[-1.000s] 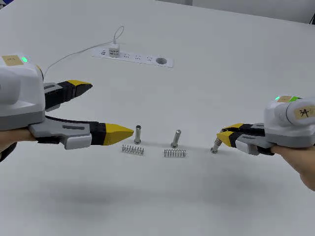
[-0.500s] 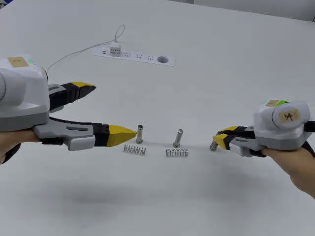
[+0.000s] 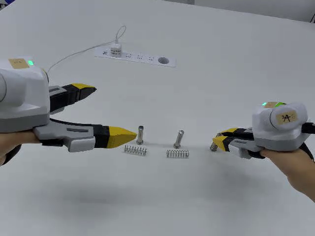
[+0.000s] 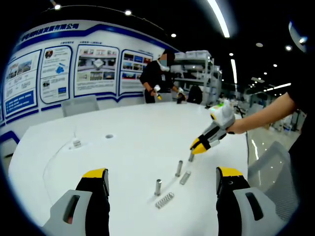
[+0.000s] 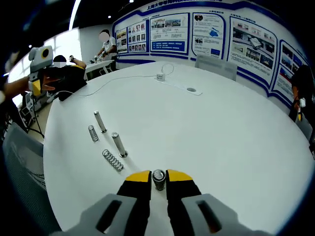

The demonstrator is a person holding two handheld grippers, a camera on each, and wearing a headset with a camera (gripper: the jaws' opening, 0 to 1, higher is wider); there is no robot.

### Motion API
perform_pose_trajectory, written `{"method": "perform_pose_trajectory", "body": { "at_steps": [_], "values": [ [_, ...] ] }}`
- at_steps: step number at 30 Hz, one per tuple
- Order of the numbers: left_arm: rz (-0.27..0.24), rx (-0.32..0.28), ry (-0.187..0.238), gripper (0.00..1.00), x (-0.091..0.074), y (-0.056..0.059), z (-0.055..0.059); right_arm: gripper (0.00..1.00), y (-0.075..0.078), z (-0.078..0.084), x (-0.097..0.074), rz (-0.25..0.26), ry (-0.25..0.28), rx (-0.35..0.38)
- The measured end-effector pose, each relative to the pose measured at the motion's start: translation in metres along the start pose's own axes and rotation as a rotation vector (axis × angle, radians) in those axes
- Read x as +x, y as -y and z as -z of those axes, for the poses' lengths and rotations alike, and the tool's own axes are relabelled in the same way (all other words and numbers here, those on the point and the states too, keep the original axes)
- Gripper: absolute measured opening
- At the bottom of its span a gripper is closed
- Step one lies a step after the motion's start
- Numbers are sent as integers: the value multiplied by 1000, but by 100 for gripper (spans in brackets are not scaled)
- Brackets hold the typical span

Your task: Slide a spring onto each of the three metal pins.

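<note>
Two bare metal pins stand upright on the white table, the left pin [image 3: 140, 134] [image 4: 158, 187] [image 5: 100, 121] and the middle pin [image 3: 178, 138] [image 4: 179, 168] [image 5: 118, 144]. A loose spring [image 3: 135, 150] [image 5: 91, 132] lies in front of the left pin. Another spring [image 3: 177, 154] [image 5: 112, 160] lies by the middle one. The right pin [image 3: 214, 146] [image 5: 158, 179] wears a spring, and my right gripper [image 3: 220, 141] [image 5: 158, 177] is shut on that spring. My left gripper [image 3: 106, 112] [image 4: 162, 179] hangs wide open just left of the left pin, holding nothing.
A white power strip [image 3: 133, 56] with a plugged-in charger [image 3: 115, 49] [image 5: 160, 77] and its cable lies at the back of the table. Chairs stand around the table's far side, and people stand at another bench [image 4: 157, 83] in the background.
My right gripper has rolled and sunk slightly toward the table while staying shut on the spring at the right pin. The left gripper has barely moved.
</note>
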State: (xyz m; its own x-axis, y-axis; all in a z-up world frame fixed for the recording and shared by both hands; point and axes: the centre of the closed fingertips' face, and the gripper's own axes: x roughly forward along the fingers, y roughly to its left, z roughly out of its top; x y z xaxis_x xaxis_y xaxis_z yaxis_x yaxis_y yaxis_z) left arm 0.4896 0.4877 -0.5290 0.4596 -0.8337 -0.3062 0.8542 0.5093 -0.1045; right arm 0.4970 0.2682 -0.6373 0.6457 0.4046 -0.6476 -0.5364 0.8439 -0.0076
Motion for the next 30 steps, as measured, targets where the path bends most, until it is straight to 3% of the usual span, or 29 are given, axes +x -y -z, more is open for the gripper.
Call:
{"method": "perform_pose_trajectory", "body": {
  "at_steps": [7, 14, 19, 25, 30],
  "values": [
    [22, 6, -1, 92, 1, 6, 0, 13, -1, -5, -9, 9, 9, -16],
    [25, 9, 10, 92, 1, 8, -4, 14, -5, -29, -20, 20, 71, -54],
    [38, 16, 10, 92, 3, 14, -4, 15, -24, -46, -21, -27, 107, -117],
    [39, 2, 10, 91, 1, 15, 0, 16, -55, -42, -10, -117, 64, -218],
    [31, -13, 33, 91, -1, 12, -6, 16, -71, -22, 8, -179, -10, -278]
  ]
}}
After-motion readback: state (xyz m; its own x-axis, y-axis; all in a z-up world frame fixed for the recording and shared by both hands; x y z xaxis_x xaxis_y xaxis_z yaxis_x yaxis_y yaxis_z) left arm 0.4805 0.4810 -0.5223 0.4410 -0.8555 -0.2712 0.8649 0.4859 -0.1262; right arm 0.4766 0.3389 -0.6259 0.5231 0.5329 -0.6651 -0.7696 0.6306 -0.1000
